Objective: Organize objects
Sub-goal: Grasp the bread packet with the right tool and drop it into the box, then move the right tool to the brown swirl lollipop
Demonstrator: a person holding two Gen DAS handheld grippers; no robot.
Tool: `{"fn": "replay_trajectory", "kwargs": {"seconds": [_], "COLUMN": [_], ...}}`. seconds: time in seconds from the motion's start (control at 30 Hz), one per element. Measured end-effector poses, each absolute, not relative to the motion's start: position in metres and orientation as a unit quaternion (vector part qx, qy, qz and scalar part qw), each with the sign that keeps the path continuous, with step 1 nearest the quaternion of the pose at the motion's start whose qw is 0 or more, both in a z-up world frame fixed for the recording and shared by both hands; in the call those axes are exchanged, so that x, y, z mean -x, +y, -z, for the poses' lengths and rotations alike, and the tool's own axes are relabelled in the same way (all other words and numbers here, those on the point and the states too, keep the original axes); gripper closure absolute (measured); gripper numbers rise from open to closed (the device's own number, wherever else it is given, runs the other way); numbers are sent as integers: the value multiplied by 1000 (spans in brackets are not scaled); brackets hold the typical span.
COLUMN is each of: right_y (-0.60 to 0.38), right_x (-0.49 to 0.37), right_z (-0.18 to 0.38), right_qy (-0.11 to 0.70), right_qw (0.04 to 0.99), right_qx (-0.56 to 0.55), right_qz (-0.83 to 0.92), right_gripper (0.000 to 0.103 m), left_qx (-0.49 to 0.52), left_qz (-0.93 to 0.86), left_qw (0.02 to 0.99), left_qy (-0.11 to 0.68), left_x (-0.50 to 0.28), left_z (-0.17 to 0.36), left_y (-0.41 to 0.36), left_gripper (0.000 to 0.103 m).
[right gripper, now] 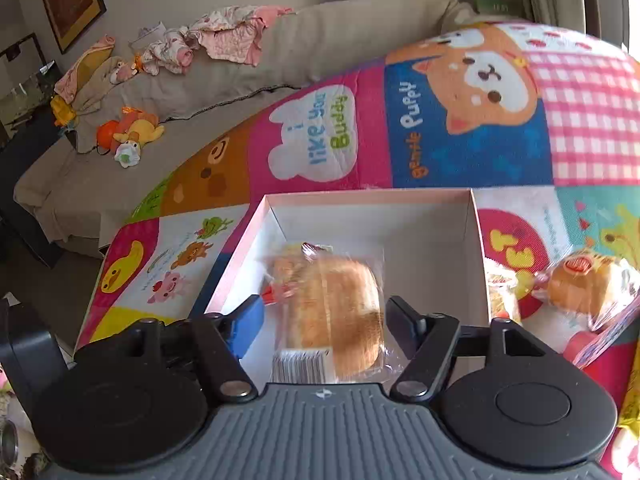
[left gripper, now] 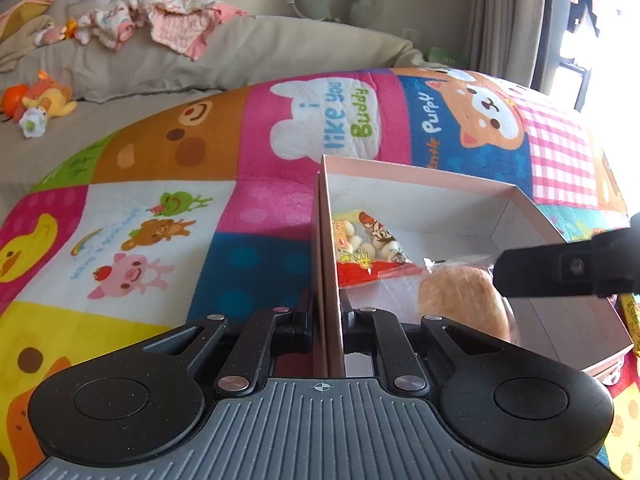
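Left tool: clenched on the near left wall of the pink box, steadying it on the patchwork quilt.
Right tool: released, its jaws standing either side of the wrapped bun, pads clear of the wrapper.
Wrapped bun: lies inside the box at its near end, partly over the red-and-yellow snack packet toward the left wall.
Still outside: another wrapped bun and a further packet on the quilt, just right of the box.
Step in hand: judged to be letting go of the bun in the box.
How to do it well: draw the right tool straight back and up so neither finger snags the loose wrapper; keep the left tool's pinch firm so the light box does not slide on the soft quilt.
Risk: the crinkly film may catch on a finger and drag the bun out.
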State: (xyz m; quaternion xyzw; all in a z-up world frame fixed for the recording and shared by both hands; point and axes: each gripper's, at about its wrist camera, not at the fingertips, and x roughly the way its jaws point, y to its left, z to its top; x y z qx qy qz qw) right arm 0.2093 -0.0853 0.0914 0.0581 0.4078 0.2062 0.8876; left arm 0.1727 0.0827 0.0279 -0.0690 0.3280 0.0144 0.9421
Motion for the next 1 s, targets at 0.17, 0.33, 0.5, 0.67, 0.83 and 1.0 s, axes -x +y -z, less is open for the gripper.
{"fn": "replay_trajectory", "kwargs": {"seconds": [0.17, 0.33, 0.5, 0.67, 0.83, 1.0], "right_y": [-103, -145, -205, -240, -254, -250], "right_x": [-182, -131, -94, -78, -74, -82], "right_z": [-88, -89, -67, -31, -22, -15], "right_qy": [391, 346, 348, 370, 372, 377], "right_qw": [898, 925, 935, 929, 928, 926], "right_qx": [-35, 2, -4, 27, -5, -20], "right_qz": [-197, -155, -72, 9, 11, 8], "right_gripper": [26, 16, 4, 4, 3, 0], "left_qx": [69, 69, 69, 67, 60, 61], "left_qz": [-14, -14, -14, -15, -19, -19], "left_qw": [942, 942, 942, 941, 939, 939], "left_qy": [329, 328, 329, 332, 337, 337], "left_x": [-172, -172, -172, -172, -173, -173], "left_z": [-27, -27, -27, -25, -23, -22], "left_y": [82, 82, 82, 82, 79, 79], "left_gripper": [91, 91, 91, 91, 91, 91]}}
